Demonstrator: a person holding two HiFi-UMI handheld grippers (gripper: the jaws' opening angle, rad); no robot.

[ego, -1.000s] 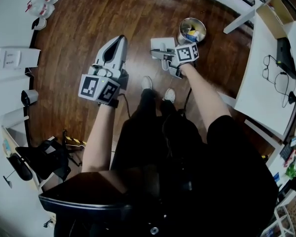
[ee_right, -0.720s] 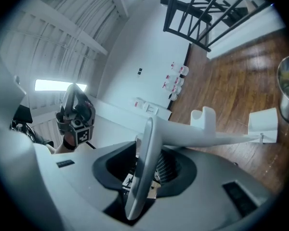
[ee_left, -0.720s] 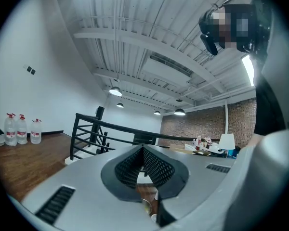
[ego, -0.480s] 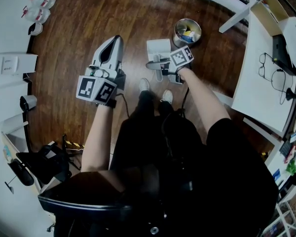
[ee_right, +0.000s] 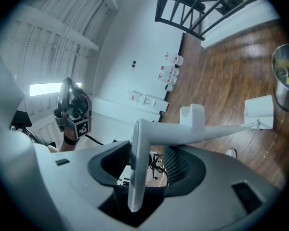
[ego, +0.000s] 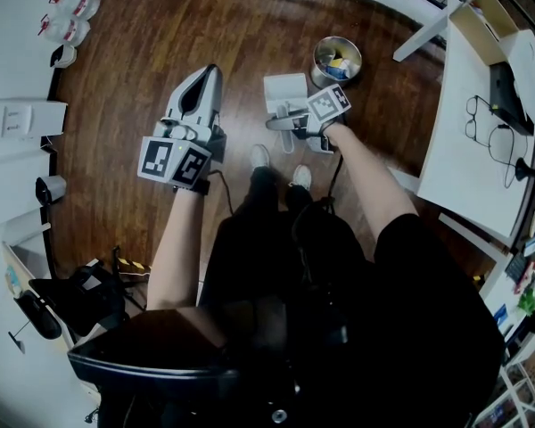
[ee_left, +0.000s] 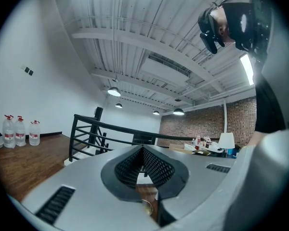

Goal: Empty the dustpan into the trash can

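The white dustpan sits on the wood floor just left of the metal trash can, which has scraps inside. My right gripper is at the dustpan's handle. Its jaws have just been opening, and the handle now stands between the pads with a gap on each side. In the right gripper view the pan sits next to the can. My left gripper hovers to the left, shut with nothing in it, and its pads meet.
Water bottles line the white wall at far left. A white table with glasses and a box stands to the right. My shoes are just behind the dustpan. A dark chair sits at lower left.
The right gripper has rolled and drifted slightly toward me with the dustpan, which stays beside the can. The left gripper has held still.
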